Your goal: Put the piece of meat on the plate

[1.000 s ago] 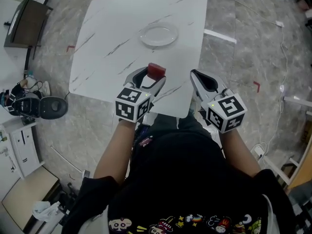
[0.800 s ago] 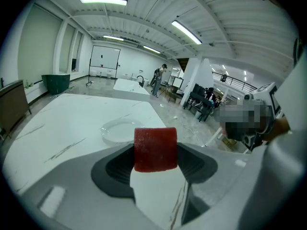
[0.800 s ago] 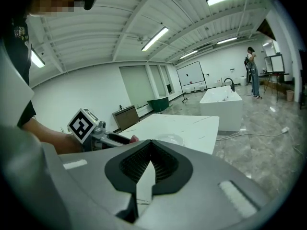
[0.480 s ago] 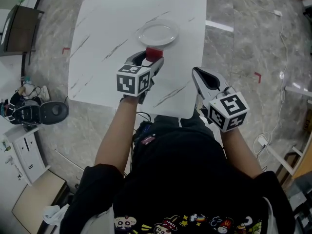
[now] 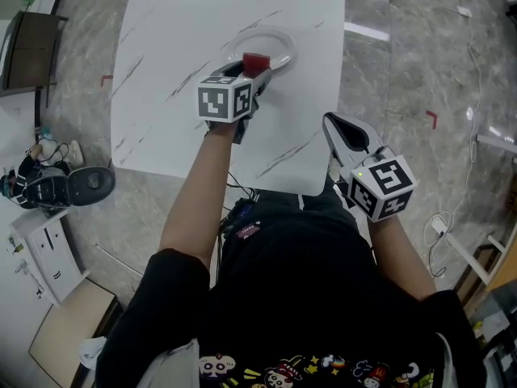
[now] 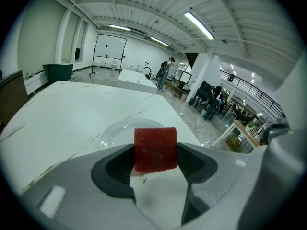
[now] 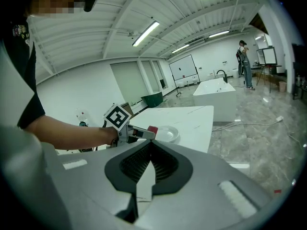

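Observation:
The piece of meat (image 5: 256,61) is a dark red block, pinched between the jaws of my left gripper (image 5: 252,69), which is shut on it. In the left gripper view the meat (image 6: 155,149) hangs just before the near rim of the clear glass plate (image 6: 125,130). From the head view the plate (image 5: 277,45) lies on the white marble table (image 5: 178,47), partly hidden by the meat. My right gripper (image 5: 338,128) is held off the table's near right edge, jaws shut with nothing between them. The right gripper view shows the meat (image 7: 152,129) beside the plate (image 7: 167,134).
A dark cabinet (image 5: 28,47) stands left of the table. A black round device (image 5: 85,183) sits on the floor at the left. White cables (image 5: 472,47) and red tape marks (image 5: 431,118) lie on the grey floor at the right.
My left gripper has carried the meat away from me across the table, up to the plate's near rim. The right gripper has stayed in place.

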`<state>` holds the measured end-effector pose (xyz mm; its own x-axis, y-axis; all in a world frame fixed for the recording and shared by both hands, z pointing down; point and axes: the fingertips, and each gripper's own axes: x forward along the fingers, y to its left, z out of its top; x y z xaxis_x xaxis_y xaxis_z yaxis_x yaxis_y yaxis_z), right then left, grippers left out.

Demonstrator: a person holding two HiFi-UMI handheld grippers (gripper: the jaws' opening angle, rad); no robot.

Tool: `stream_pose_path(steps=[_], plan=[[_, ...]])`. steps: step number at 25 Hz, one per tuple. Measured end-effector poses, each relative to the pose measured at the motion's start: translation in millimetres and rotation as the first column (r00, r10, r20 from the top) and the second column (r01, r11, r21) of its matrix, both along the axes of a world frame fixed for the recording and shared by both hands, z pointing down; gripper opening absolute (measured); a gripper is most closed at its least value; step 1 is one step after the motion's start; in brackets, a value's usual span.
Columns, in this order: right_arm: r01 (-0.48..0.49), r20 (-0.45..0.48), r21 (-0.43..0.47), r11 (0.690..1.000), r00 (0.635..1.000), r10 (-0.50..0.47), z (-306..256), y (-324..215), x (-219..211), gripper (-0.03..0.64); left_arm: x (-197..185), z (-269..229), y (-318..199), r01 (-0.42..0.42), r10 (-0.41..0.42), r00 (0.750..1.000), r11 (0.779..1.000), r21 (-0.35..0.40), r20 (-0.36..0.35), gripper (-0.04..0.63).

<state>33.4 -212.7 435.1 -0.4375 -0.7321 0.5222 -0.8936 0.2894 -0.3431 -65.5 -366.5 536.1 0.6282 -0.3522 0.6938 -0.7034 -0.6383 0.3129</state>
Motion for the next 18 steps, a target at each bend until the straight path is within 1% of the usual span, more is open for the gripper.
stream_pose_path(steps=[3,6,13,18], plan=[[-0.009,0.004,-0.018,1.000,1.000,0.009,6,-1,6,0.025,4,10,-18,0.003,-0.003,1.000,1.000,0.000,0.019,0.387],[-0.017,0.010,-0.033,0.999,1.000,0.018,13,0,10,0.024,10,23,-30,-0.003,0.004,1.000,1.000,-0.026,0.025,0.387],[-0.026,0.027,-0.060,0.998,0.999,0.027,25,2,14,0.025,19,41,-44,-0.016,0.022,0.997,0.997,-0.070,0.077,0.387],[-0.029,0.034,-0.064,0.998,0.999,0.031,27,4,14,0.025,22,43,-48,-0.028,0.035,0.994,0.998,-0.061,0.105,0.387]])
